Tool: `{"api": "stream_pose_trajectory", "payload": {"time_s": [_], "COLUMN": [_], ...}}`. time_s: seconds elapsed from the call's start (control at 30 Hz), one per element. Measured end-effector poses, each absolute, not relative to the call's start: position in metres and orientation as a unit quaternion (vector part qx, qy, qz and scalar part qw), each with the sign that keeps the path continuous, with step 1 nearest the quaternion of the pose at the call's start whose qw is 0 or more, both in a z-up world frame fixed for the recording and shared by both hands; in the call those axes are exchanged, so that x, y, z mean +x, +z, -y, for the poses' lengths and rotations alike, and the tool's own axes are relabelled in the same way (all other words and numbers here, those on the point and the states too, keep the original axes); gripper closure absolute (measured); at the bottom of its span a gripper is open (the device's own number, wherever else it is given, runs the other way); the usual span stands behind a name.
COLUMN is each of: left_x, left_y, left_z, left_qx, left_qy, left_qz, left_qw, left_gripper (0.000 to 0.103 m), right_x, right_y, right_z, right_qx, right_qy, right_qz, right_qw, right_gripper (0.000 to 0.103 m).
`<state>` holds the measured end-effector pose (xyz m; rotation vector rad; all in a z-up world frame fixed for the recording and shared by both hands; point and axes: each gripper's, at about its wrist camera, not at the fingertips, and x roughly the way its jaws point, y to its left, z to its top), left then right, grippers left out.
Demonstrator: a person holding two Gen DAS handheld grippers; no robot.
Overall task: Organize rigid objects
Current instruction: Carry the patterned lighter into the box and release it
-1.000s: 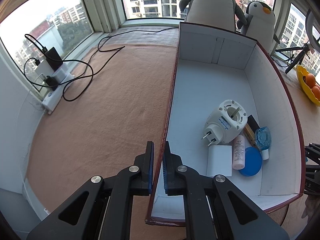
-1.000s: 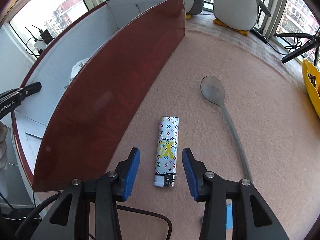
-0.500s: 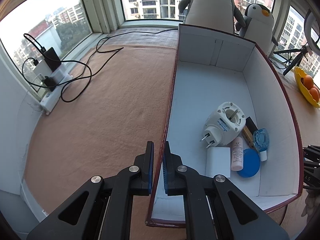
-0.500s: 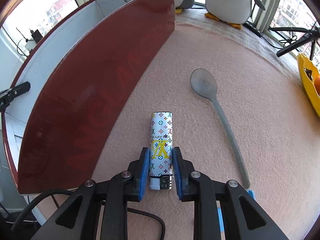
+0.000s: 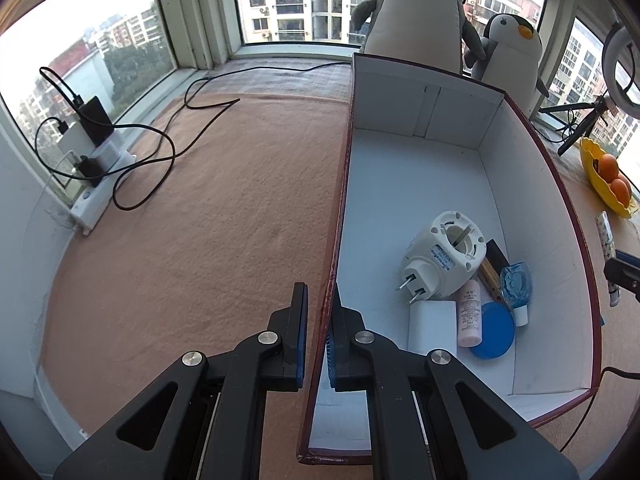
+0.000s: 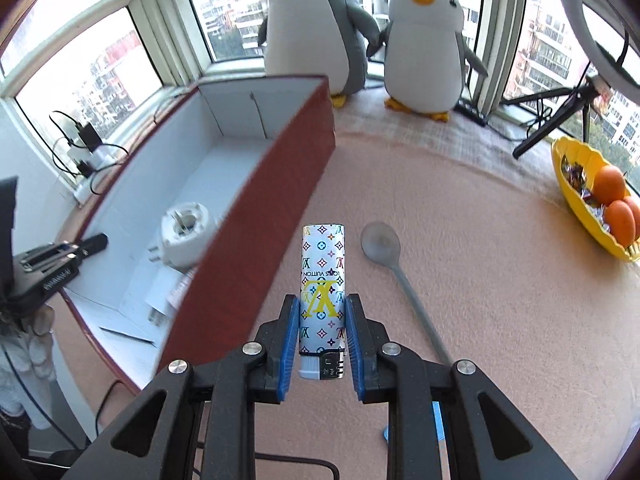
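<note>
Lighter [image 6: 322, 292] now lifted off mat, long axis pointing forward, igniter rearward, right jaws clamping it

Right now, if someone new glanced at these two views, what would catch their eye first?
Probably the patterned lighter clamped in the right gripper, raised beside the red box. Next, the left gripper pinching the box's near wall, with a white plug adapter among small items inside. Two plush penguins stand by the window.
</note>
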<state>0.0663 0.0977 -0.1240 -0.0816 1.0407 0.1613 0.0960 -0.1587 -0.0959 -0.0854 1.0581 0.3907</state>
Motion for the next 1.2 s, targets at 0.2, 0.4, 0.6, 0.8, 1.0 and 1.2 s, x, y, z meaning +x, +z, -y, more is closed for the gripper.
{"api": "stream_pose_trajectory", "payload": {"time_s": [0.2, 0.4, 0.6, 0.8, 1.0, 1.2], "left_x": [0.068, 0.070, 0.071, 0.072, 0.071, 0.071], "left_y": [-0.125, -0.126, -0.125, -0.125, -0.125, -0.125], "left_z": [-0.100, -0.103, -0.104, -0.105, -0.106, -0.106], "left_qx": [-0.046, -0.049, -0.051, -0.054, -0.055, -0.055], "left_qy": [0.065, 0.053, 0.044, 0.036, 0.033, 0.033], "left_qz": [-0.495, -0.494, -0.492, -0.490, -0.489, -0.489], "left_qw": [0.865, 0.867, 0.868, 0.869, 0.870, 0.870], "left_gripper": [0.096, 0.096, 0.096, 0.097, 0.097, 0.097], "right_x": [0.090, 0.077, 0.073, 0.073, 0.074, 0.071], "right_y": [-0.072, -0.060, -0.064, -0.069, -0.071, -0.063], "right_z": [0.134, 0.100, 0.076, 0.062, 0.054, 0.056], "right_qx": [-0.042, -0.055, -0.065, -0.076, -0.082, -0.079], "right_qy": [0.210, 0.235, 0.245, 0.245, 0.250, 0.246], "right_qz": [-0.479, -0.470, -0.474, -0.477, -0.478, -0.456], "right_qw": [0.851, 0.849, 0.844, 0.841, 0.838, 0.851], "right_gripper": [0.082, 0.082, 0.082, 0.082, 0.082, 0.055]}}
